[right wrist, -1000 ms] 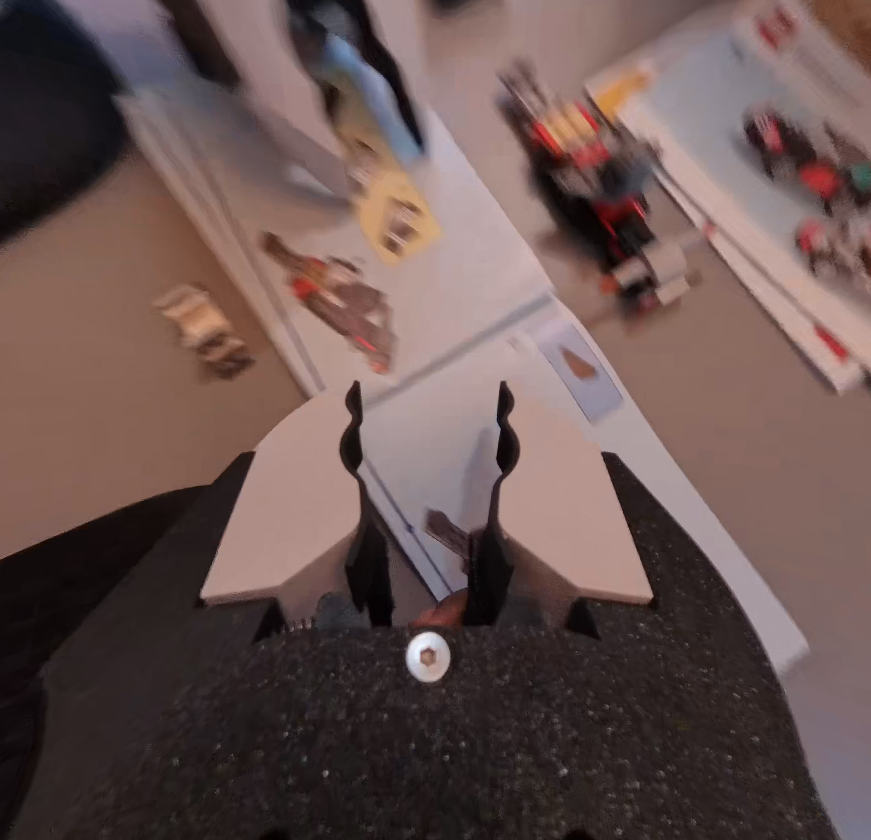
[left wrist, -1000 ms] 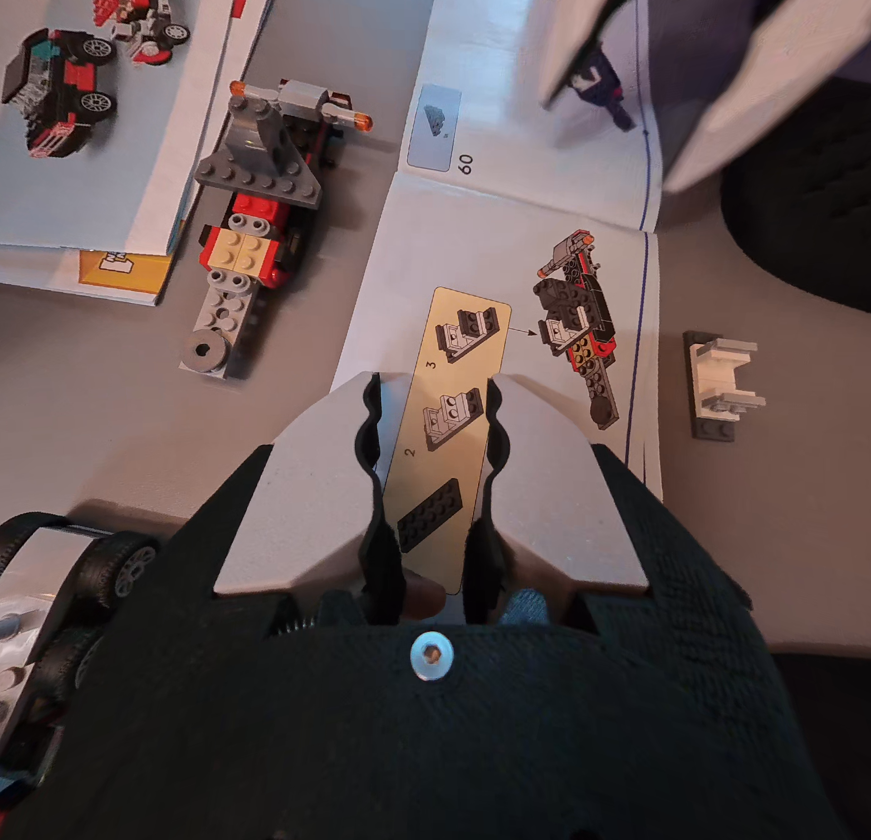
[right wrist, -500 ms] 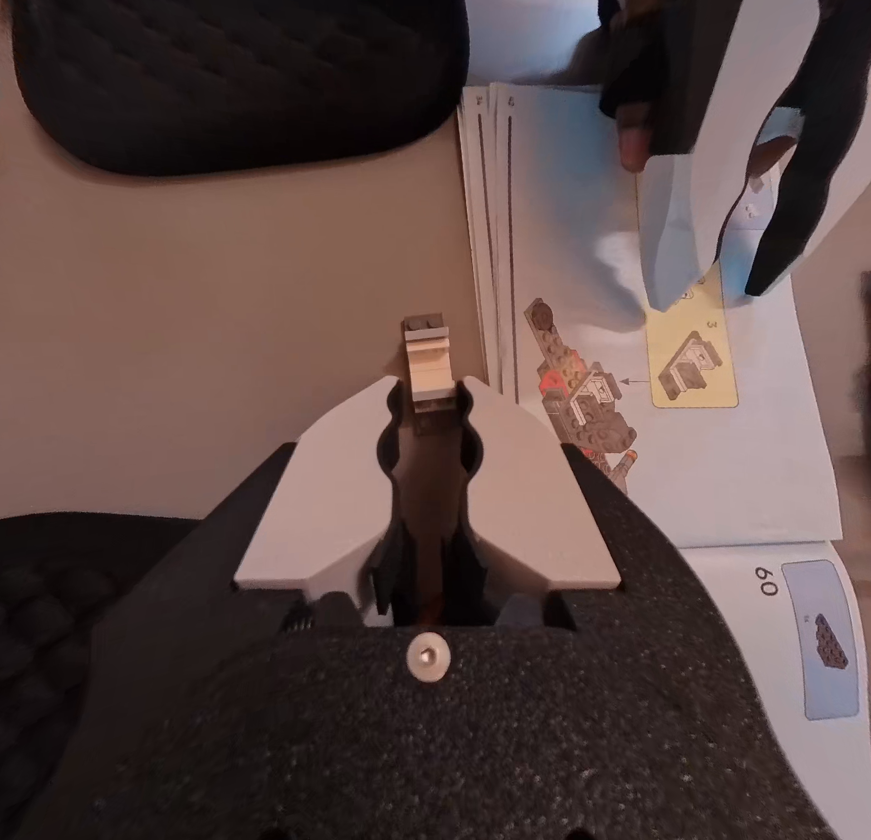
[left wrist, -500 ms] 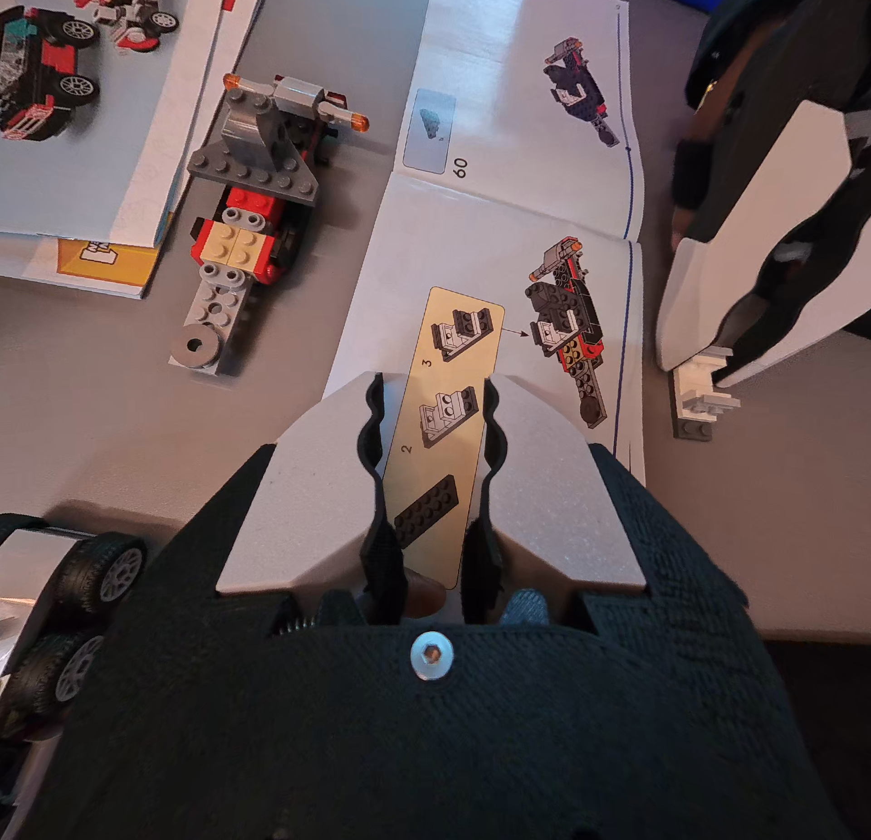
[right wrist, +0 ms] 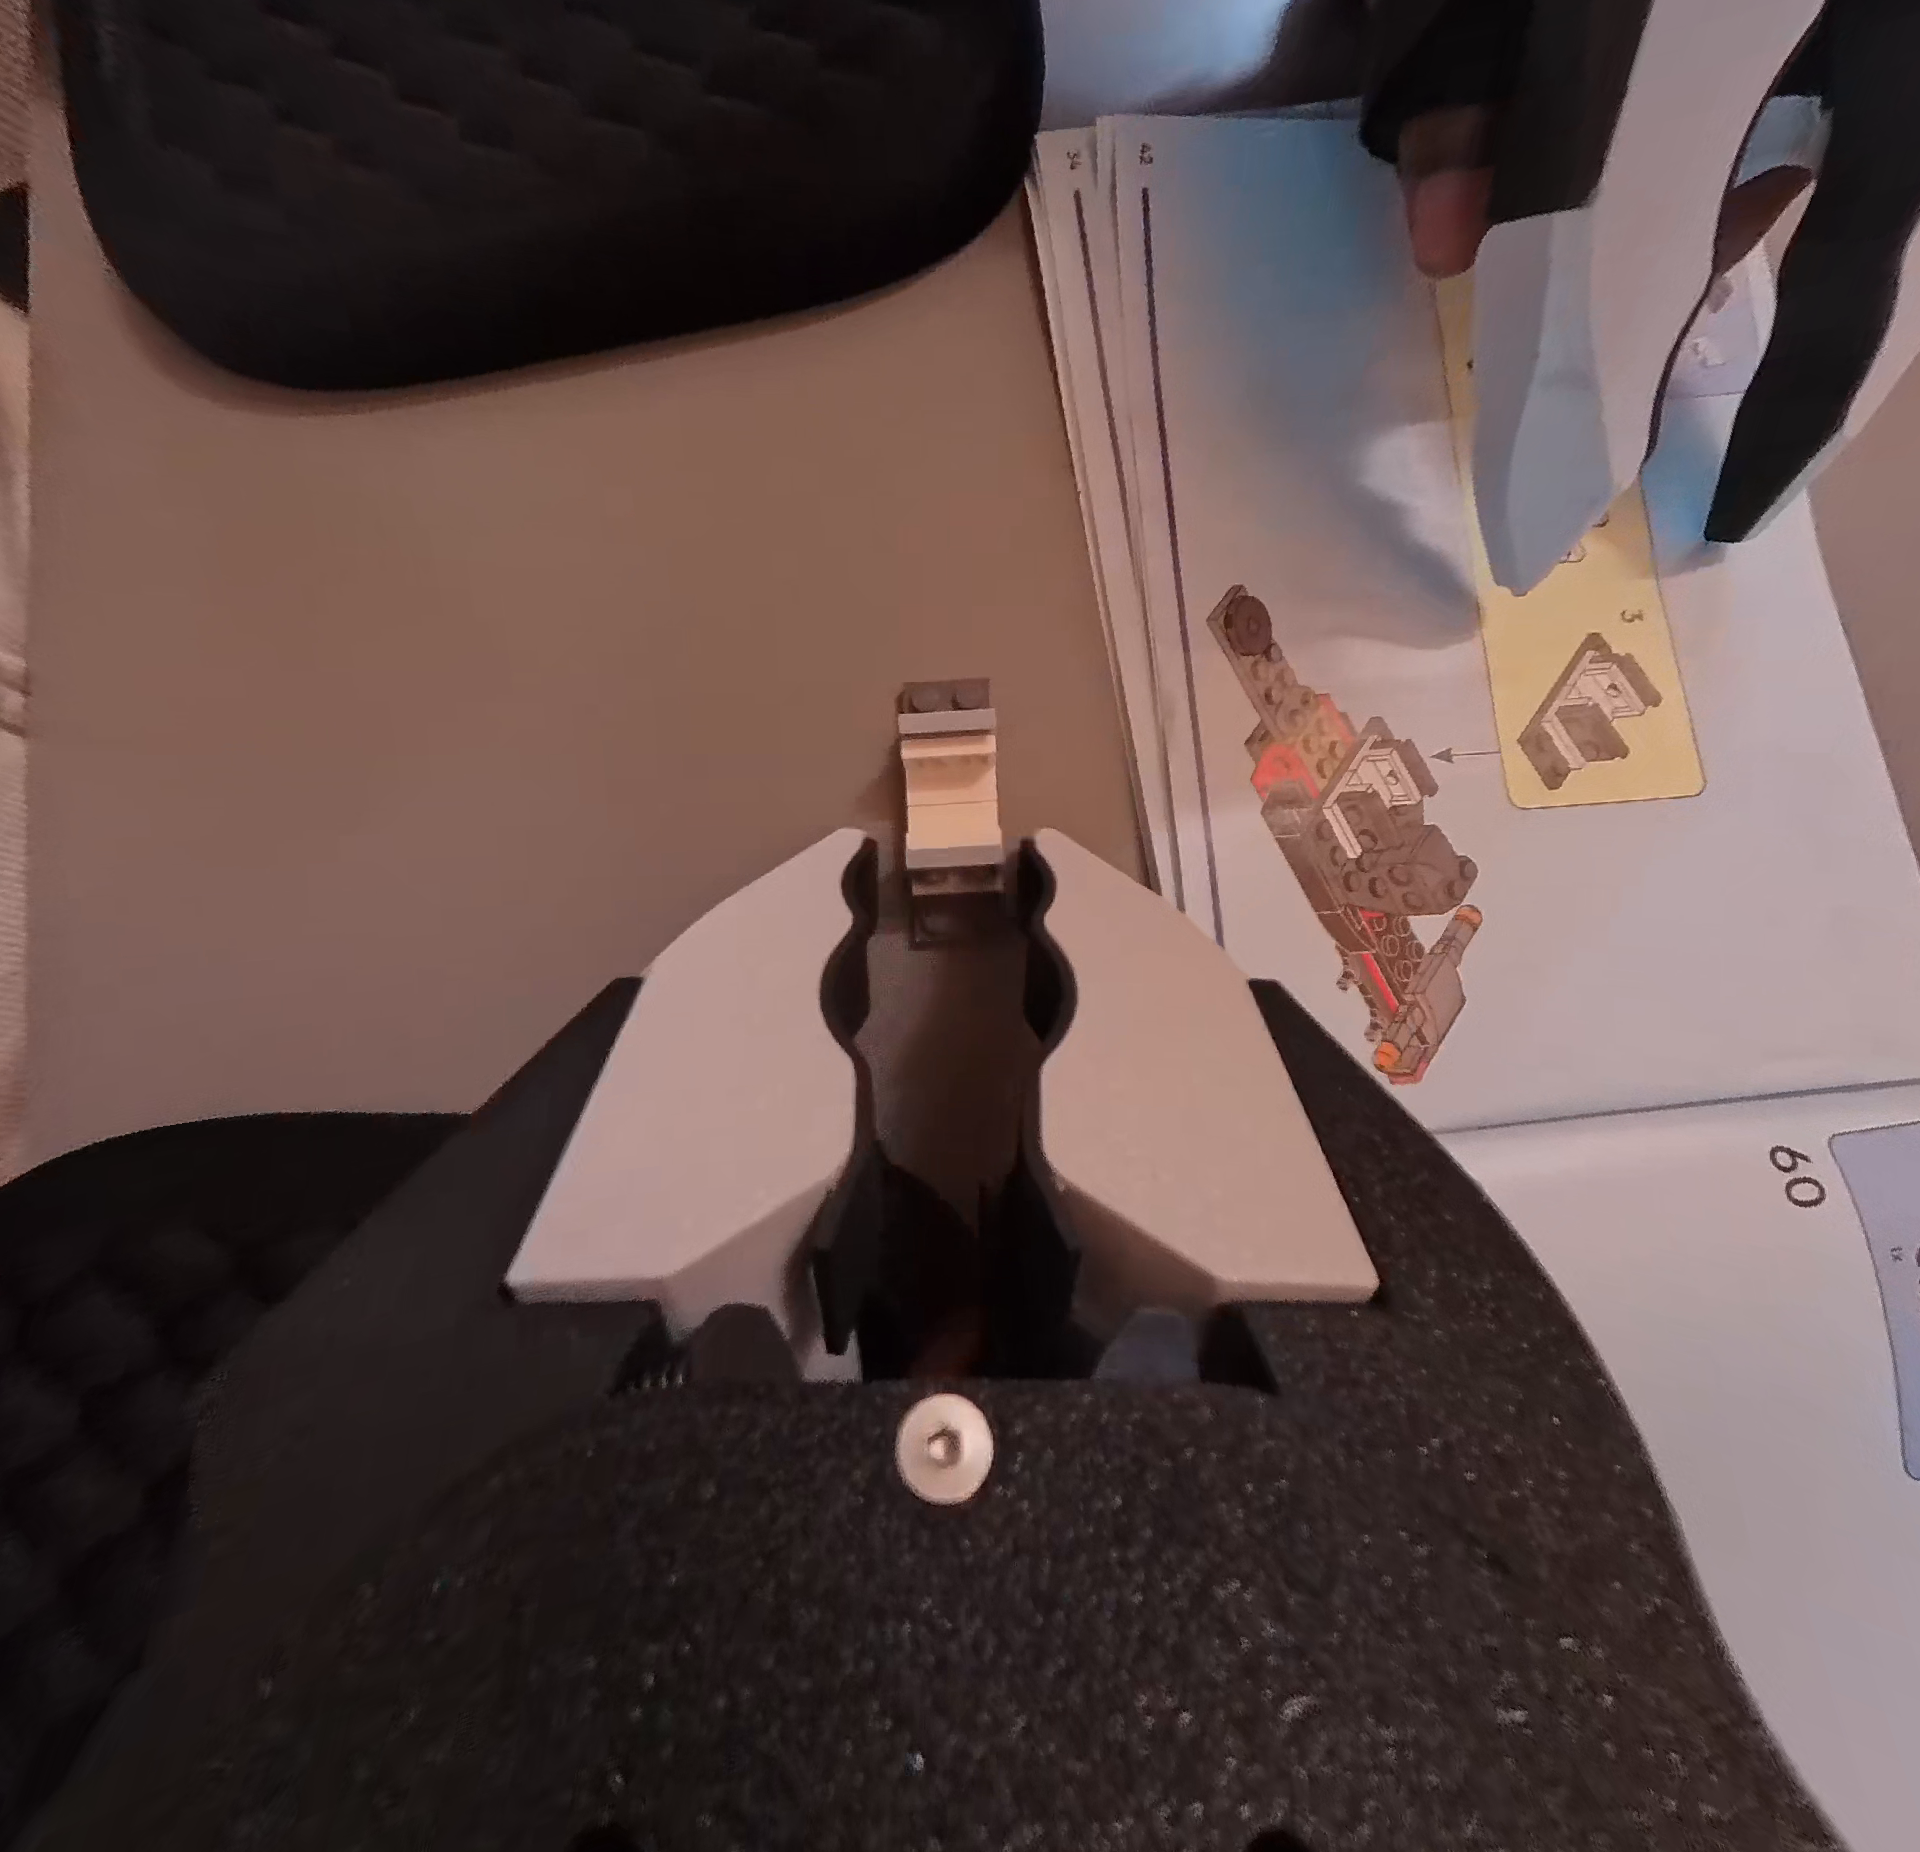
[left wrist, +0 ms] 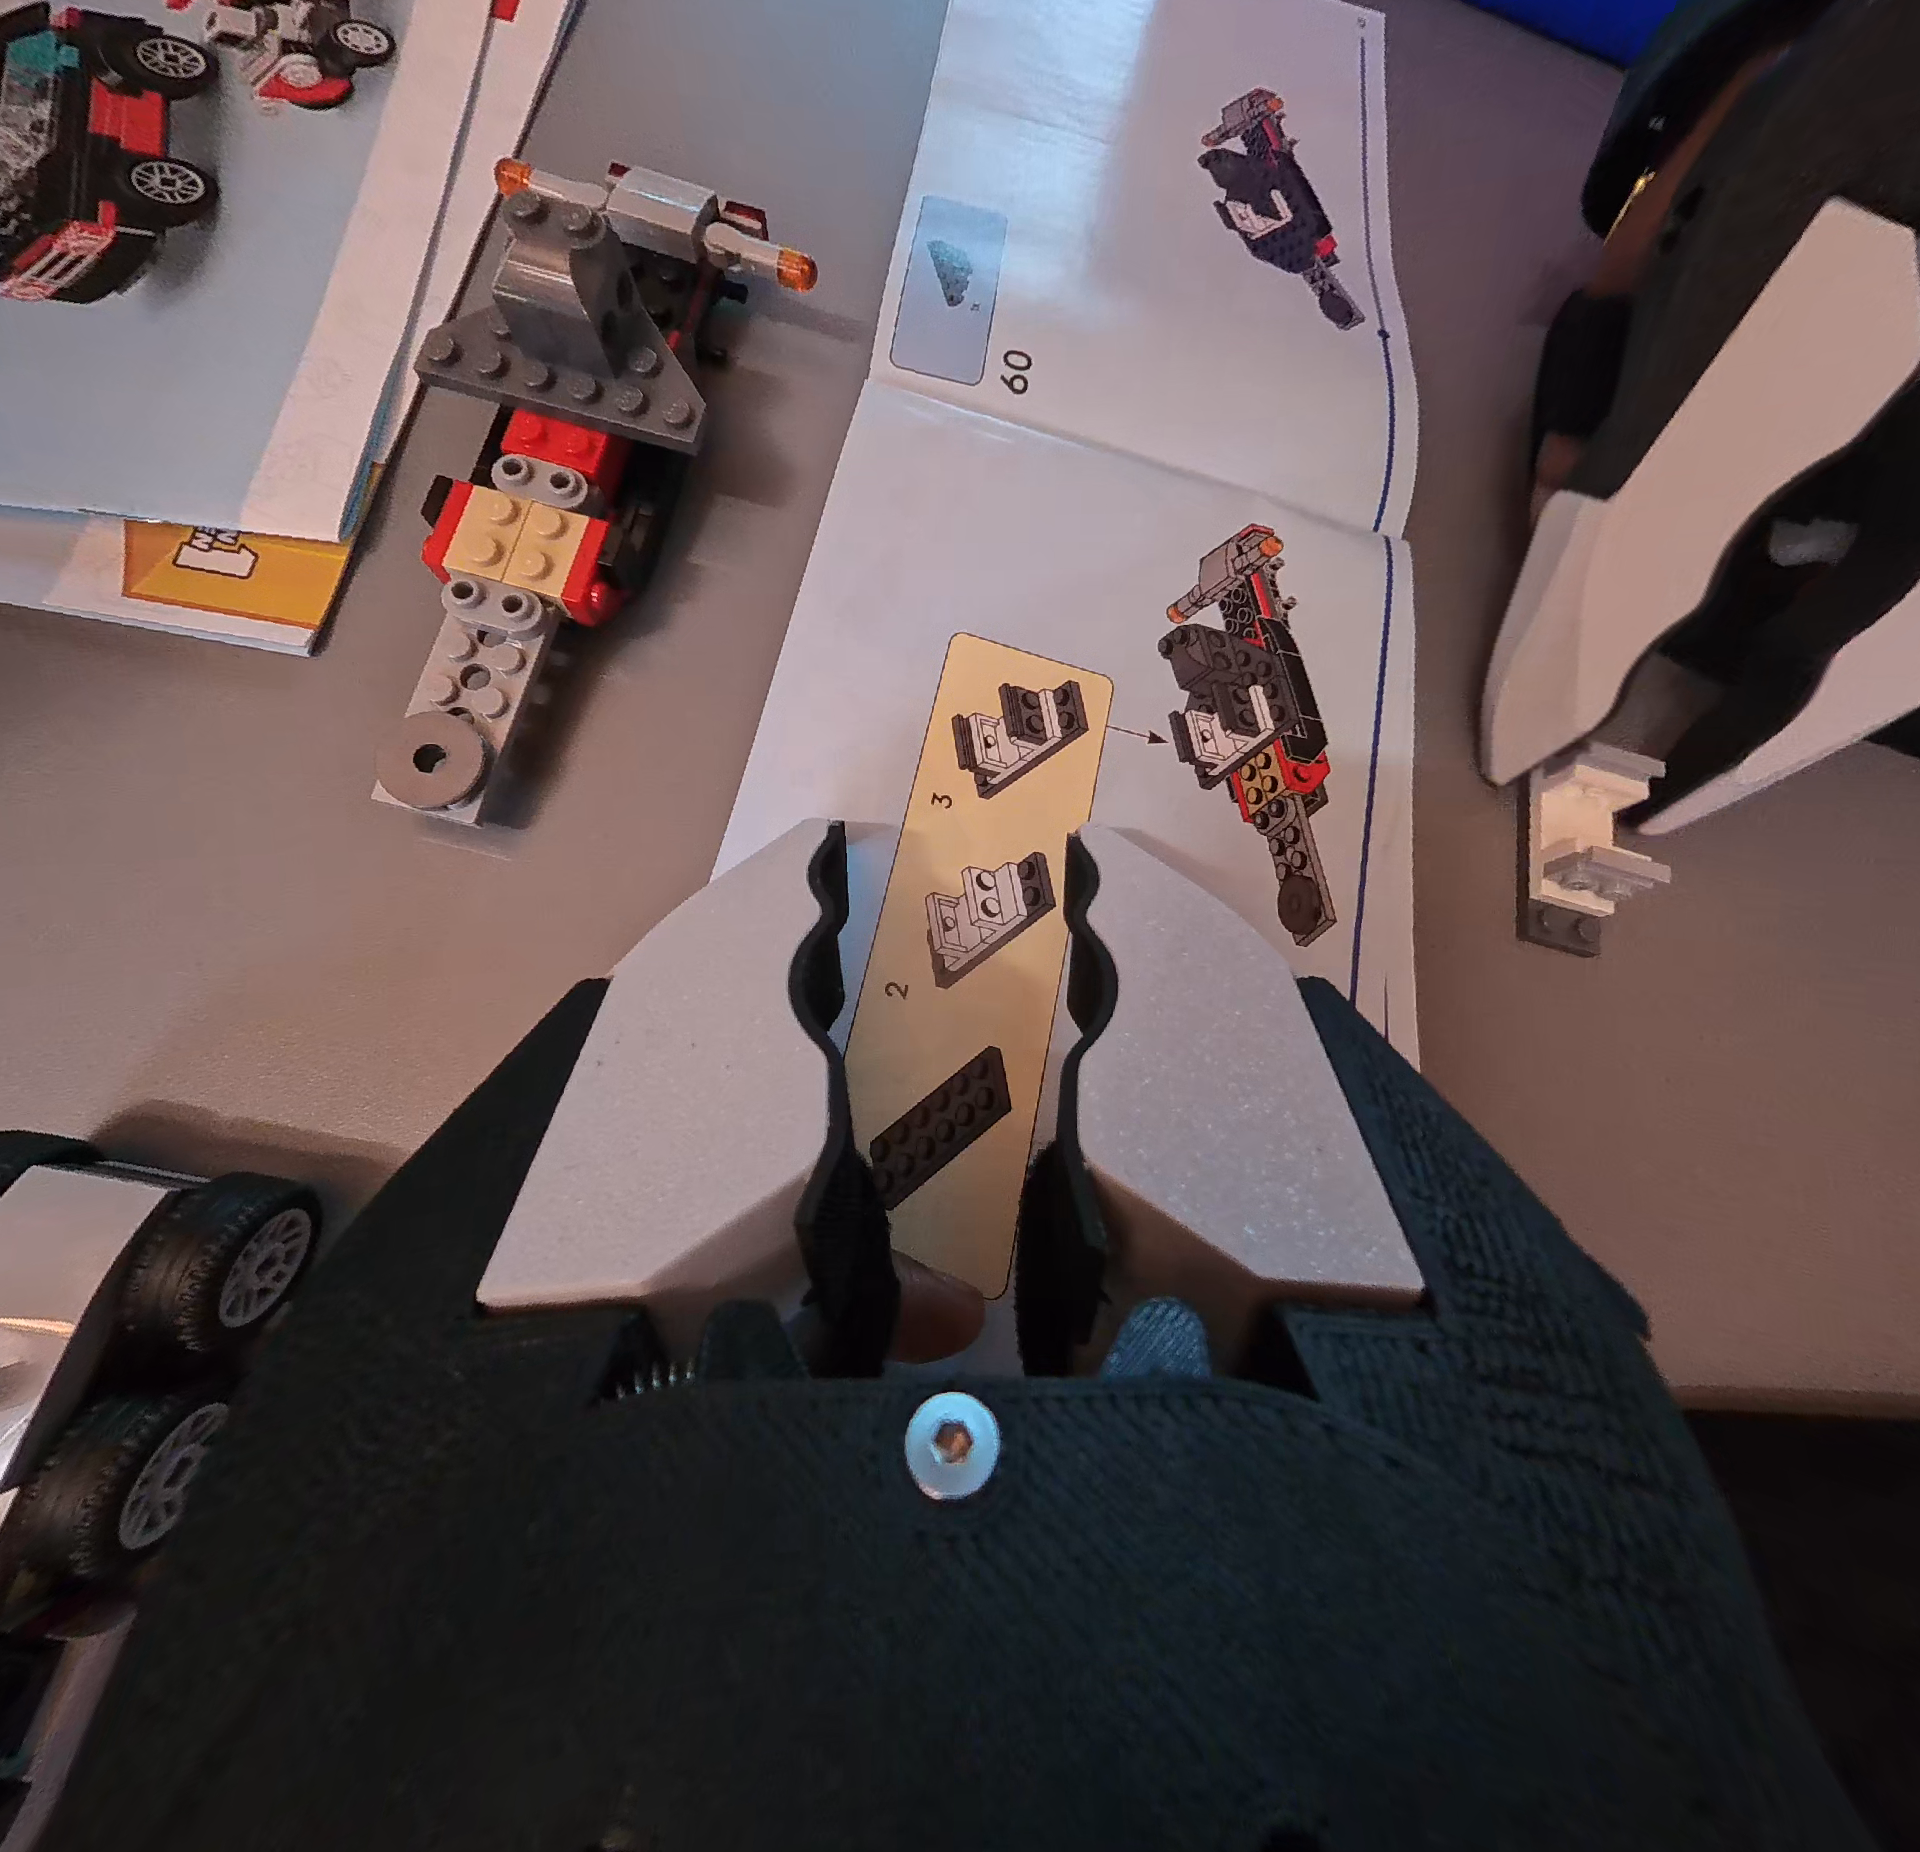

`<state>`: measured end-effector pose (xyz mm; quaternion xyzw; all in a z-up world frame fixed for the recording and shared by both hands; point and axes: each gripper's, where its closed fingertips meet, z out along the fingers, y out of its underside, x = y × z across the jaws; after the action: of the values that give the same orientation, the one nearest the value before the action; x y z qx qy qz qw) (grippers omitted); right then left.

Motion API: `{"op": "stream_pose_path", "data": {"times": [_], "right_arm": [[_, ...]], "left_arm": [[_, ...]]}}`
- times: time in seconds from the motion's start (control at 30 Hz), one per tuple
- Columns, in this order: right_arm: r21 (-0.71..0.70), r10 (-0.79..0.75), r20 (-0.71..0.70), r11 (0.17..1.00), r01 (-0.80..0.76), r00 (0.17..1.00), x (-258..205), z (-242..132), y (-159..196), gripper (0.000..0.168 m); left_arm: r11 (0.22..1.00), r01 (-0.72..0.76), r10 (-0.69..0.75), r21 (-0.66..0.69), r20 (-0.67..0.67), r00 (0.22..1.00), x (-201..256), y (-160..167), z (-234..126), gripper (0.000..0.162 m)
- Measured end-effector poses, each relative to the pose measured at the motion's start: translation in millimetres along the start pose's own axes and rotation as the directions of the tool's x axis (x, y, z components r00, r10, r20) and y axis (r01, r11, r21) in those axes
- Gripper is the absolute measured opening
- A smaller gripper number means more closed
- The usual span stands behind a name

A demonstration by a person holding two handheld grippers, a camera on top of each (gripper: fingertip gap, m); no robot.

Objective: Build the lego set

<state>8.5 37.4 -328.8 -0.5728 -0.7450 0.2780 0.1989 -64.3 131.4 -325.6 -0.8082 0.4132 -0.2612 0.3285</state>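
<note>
The far end of the small white-and-grey lego piece (right wrist: pixel 948 800) is lying in plain sight on the desk (right wrist: pixel 520 607), but its near end is sitting between the tips of the right gripper (right wrist: pixel 943 857), whose jaws are standing apart on either side of it. Whether the pads are touching the piece cannot be told; in the left wrist view the same piece (left wrist: pixel 1584 846) is half covered by the right gripper (left wrist: pixel 1590 774) tips. The left gripper (left wrist: pixel 948 846) is hanging with its jaws apart over the yellow panel of the open instruction booklet (left wrist: pixel 1039 472), clamping nothing, and its body is hiding the booklet's near edge. A fingertip (left wrist: pixel 935 1314) is peeking out below the jaws.

The partly built lego vehicle (left wrist: pixel 551 493), red, tan and grey, is lying on the desk just beside the booklet's left edge. Closed booklets (left wrist: pixel 239 327) are stacked toward the far left corner, cut off by the frame. A grey car with black wheels (left wrist: pixel 156 1324) is showing only partly at the near left. A dark quilted cushion (right wrist: pixel 520 140) is sitting beyond the desk, cropped at the top.
</note>
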Motion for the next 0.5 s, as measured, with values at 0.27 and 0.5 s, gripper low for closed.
{"op": "stream_pose_path", "data": {"times": [0.27,0.5], "right_arm": [[0.043,-0.08,0.046,0.996,0.078,0.996,-2,-8,-7,0.028],[-0.062,-0.019,0.124,0.998,0.027,0.992,-17,-5,-1,0.019]], "left_arm": [[1.0,0.007,-0.007,0.001,-0.006,1.0,0,0,0,0.04],[1.0,0.009,-0.009,0.002,-0.006,1.0,0,0,0,0.04]]}}
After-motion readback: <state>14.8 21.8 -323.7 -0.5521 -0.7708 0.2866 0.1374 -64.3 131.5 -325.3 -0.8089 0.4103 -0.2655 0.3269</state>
